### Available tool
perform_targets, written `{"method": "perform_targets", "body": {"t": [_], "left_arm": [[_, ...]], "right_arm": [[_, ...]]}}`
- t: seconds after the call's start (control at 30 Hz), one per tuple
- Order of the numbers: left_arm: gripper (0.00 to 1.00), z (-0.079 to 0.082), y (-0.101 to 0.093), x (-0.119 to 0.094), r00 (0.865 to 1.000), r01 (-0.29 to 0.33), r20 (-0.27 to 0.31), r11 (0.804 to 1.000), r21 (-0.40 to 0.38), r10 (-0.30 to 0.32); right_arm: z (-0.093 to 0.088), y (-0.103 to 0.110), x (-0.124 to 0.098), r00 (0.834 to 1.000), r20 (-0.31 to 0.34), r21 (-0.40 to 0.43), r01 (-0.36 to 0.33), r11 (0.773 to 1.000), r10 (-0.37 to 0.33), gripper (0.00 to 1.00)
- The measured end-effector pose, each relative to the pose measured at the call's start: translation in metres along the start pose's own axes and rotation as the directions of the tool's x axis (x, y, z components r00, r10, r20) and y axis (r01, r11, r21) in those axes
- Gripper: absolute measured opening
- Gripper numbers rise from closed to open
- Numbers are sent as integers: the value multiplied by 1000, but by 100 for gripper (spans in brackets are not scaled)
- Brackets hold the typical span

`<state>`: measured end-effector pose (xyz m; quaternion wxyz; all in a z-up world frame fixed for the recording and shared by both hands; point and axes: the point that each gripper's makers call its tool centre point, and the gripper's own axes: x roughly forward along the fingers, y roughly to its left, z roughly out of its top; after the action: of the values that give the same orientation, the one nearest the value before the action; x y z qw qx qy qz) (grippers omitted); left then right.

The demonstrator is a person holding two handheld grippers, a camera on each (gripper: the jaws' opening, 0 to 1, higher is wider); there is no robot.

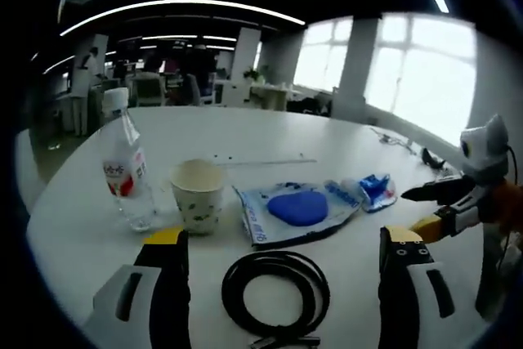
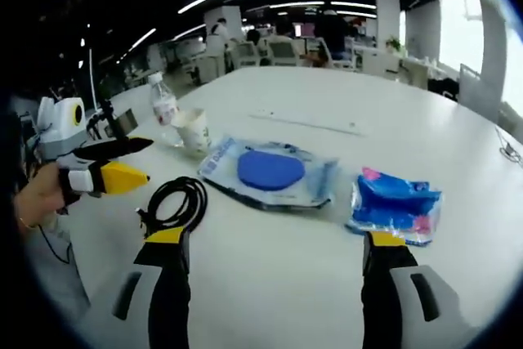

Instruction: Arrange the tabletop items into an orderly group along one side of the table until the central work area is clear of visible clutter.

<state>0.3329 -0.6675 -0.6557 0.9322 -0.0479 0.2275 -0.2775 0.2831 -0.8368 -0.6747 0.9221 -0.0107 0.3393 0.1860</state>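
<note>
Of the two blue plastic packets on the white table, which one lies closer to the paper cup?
The larger clear packet with the dark blue oval inside, lying right beside the patterned paper cup. The smaller bright blue and pink packet lies beyond it, farther away.

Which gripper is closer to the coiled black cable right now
Left. The left gripper has the black cable lying between its open jaws. The right gripper is off to the side, nearer the blue packet.
</note>
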Motion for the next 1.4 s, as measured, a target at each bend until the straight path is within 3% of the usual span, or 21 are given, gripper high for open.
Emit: {"method": "perform_targets", "body": {"t": [0.23,0.43,0.73,0.87,1.1,1.4], "left_arm": [[85,-6,22,-9,1000,-26,-1,1000,1,26],[74,-22,38,-11,998,-52,-41,998,40,53],[56,-47,49,-13,995,-59,-81,998,16,60],[46,-57,49,-11,993,-57,-101,998,-6,56],[39,-65,46,-10,992,-48,-120,998,-39,43],[31,-75,43,-7,987,-64,-154,996,-64,54]], "right_arm": [[-6,30,10,999,-7,-4,-52,999,52,74],[-6,58,21,995,3,-5,-96,995,96,63],[-6,88,42,992,23,14,-128,992,128,43],[-11,93,52,992,10,28,-127,991,127,34],[-15,99,66,993,-9,66,-117,991,118,30],[-18,97,79,998,-22,131,-48,990,51,25]]}}
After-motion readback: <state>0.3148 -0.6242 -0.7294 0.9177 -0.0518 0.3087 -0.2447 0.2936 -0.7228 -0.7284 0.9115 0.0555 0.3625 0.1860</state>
